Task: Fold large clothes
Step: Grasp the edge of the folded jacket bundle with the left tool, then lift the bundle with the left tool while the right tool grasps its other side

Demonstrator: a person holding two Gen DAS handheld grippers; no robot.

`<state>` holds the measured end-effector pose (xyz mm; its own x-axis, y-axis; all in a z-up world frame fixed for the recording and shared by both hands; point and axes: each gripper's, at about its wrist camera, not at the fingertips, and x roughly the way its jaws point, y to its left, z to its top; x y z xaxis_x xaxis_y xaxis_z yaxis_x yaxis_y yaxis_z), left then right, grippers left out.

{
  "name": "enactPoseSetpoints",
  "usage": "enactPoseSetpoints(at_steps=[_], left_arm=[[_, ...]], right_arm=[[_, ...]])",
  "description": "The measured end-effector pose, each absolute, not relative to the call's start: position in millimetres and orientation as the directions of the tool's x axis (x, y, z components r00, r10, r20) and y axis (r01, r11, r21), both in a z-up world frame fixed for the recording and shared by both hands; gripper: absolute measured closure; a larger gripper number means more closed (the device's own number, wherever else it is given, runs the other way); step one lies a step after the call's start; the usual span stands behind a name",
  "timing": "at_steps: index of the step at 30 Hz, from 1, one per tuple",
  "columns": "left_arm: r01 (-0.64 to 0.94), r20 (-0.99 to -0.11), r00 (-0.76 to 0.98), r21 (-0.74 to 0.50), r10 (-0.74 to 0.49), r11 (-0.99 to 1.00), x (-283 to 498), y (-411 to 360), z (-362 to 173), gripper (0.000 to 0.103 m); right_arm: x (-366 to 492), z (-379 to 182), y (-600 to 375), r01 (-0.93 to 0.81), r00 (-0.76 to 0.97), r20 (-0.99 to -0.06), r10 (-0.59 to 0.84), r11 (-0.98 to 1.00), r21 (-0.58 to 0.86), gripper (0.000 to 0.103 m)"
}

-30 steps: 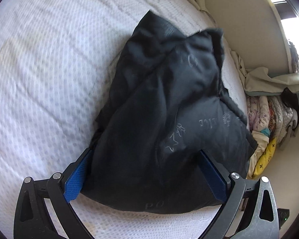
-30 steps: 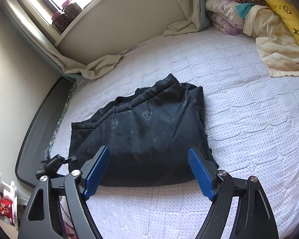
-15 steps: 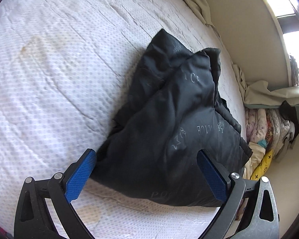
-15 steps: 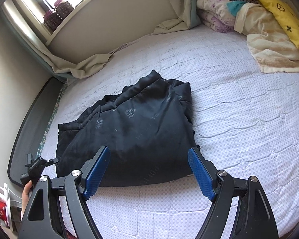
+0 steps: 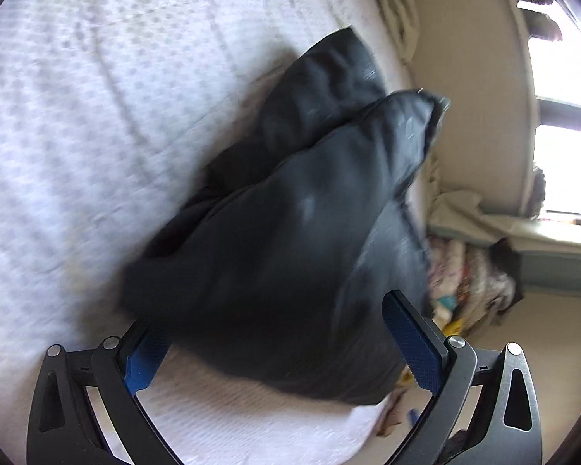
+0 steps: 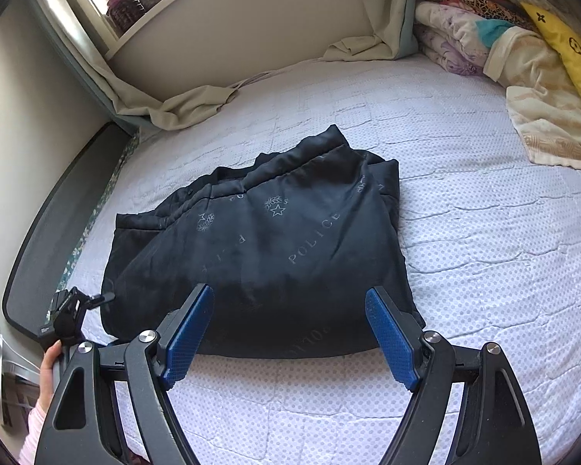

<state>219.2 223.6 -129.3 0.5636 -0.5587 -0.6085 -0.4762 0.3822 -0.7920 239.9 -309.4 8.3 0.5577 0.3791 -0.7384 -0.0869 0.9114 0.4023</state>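
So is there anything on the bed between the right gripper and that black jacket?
Nothing visible. The right gripper, jaws open, faces the near edge of the folded black jacket, with only bare mattress cover below. The bedding pile lies far off at the back corner.

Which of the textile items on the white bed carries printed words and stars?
The folded black jacket in the middle of the mattress: grey "POLICE" lettering and stars cover it. The folded blankets and yellow pillow show none.

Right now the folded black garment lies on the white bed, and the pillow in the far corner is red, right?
Not quite: the pillow is yellow, not red, as the right wrist view shows. The folded black garment does lie on the white bed.
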Motion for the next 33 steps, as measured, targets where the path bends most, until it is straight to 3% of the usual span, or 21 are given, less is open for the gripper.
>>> enactPoseSetpoints(at_steps=[9,14,16,19,22,33], left_arm=[[-0.508,-0.607,0.64,-0.794,-0.47,0.333,232,231,-134,0.002],[-0.48,-0.59,0.665,-0.807,-0.457,0.343,245,227,-134,0.031],[-0.46,-0.556,0.678,-0.831,-0.48,0.312,247,226,-138,0.047],[-0.428,-0.554,0.685,-0.832,-0.473,0.353,254,220,-128,0.061],[-0.4,-0.555,0.689,-0.828,-0.467,0.393,256,217,-116,0.067],[-0.315,-0.542,0.698,-0.819,-0.468,0.48,270,199,-82,0.072]], right_arm=[[242,1,-313,-0.072,0.548,-0.747,0.375,0.911,0.405,0.023],[247,-6,-312,-0.056,0.531,-0.758,0.378,0.908,0.415,0.023],[249,-11,-308,-0.052,0.519,-0.761,0.39,0.903,0.427,0.023],[252,-16,-300,-0.059,0.506,-0.765,0.4,0.9,0.432,0.024],[257,-19,-287,-0.086,0.499,-0.769,0.399,0.906,0.414,0.024],[279,-21,-229,-0.187,0.541,-0.79,0.288,0.957,0.221,0.067]])
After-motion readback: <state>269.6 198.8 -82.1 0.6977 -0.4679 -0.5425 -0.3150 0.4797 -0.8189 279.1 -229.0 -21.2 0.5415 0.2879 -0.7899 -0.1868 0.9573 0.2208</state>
